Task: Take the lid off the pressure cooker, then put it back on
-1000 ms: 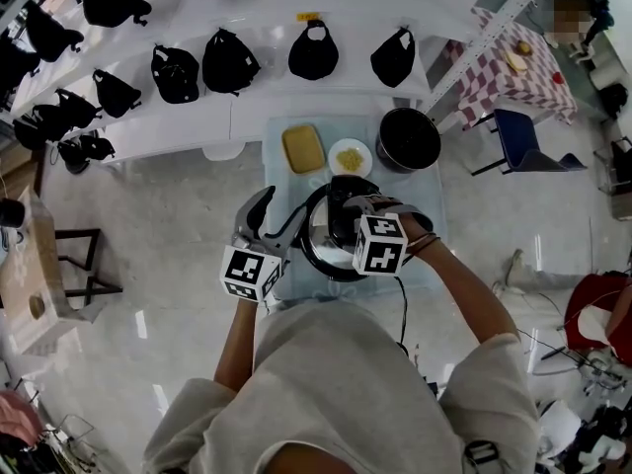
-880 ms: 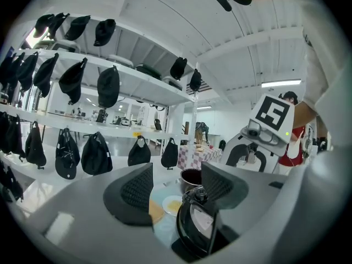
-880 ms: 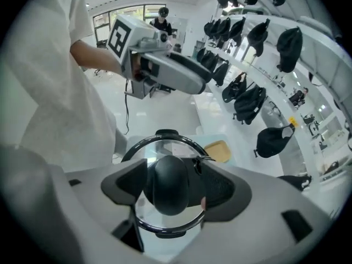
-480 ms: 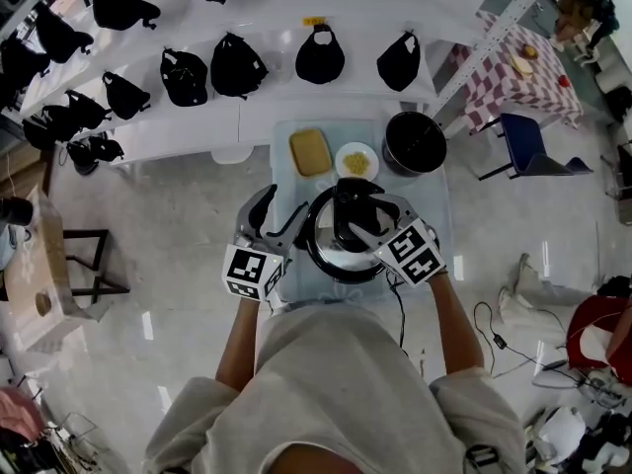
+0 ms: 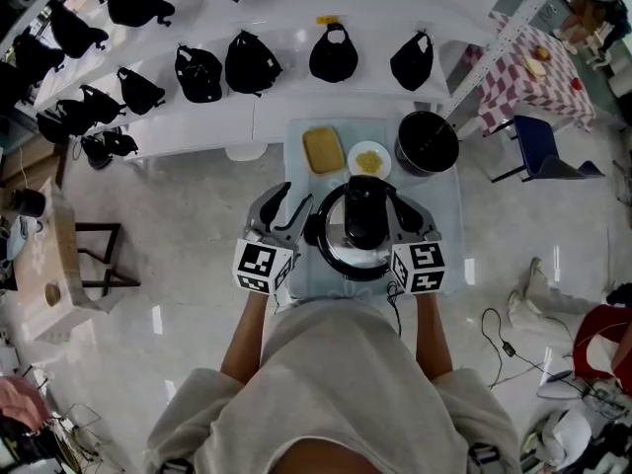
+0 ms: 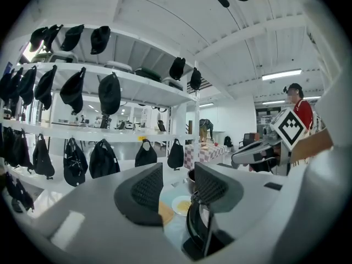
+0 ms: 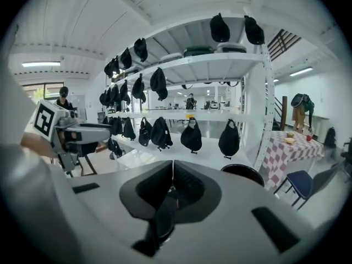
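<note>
Left claw (image 5: 293,203) just narrowed, still open beside cooker (image 5: 360,255) on table (image 5: 449,200), gripping nothing. Right claw (image 5: 405,220) just closed by lid handle (image 5: 365,215), tips together.

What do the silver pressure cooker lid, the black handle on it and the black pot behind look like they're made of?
The round silver pressure cooker lid looks like polished metal, likely stainless steel: it throws bright reflections. The long black handle across it looks like matte plastic, without glare. The round black pot seems dark-coated metal; its finish is hard to tell from here.
</note>
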Demonstrator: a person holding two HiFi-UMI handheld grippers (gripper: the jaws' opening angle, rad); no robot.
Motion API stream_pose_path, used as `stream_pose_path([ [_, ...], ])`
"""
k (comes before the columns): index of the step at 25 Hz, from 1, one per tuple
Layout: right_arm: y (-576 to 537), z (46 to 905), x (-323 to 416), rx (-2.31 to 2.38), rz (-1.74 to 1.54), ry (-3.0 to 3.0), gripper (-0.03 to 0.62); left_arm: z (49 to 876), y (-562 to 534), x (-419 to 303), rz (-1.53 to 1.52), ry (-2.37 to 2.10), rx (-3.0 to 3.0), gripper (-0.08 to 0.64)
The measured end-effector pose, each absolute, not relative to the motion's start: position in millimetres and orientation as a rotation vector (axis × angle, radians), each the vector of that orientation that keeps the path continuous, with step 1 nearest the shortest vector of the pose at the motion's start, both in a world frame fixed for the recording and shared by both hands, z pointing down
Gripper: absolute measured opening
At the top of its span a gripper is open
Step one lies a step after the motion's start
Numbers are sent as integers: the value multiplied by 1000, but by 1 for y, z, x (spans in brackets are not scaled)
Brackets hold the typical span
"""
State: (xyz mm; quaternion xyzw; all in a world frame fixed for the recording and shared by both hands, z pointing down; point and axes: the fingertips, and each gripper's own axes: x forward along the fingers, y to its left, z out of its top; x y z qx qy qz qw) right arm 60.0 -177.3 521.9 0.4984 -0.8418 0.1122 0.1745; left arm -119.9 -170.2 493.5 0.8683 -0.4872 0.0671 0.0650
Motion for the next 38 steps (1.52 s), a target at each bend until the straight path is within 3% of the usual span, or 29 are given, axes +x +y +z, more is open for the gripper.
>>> stream_pose_path([
  [4,-170,519,73,1512,314,-2392,2,496,-168,-127,209,-1526,2604,57],
  [7,-168,519,80,1530,278,-2379,1,499,-167,-130,225,-1547,2604,16],
  [38,-167,507,76,1480,225,-2383,0,507,-159,-120,255,-1519,2603,13],
])
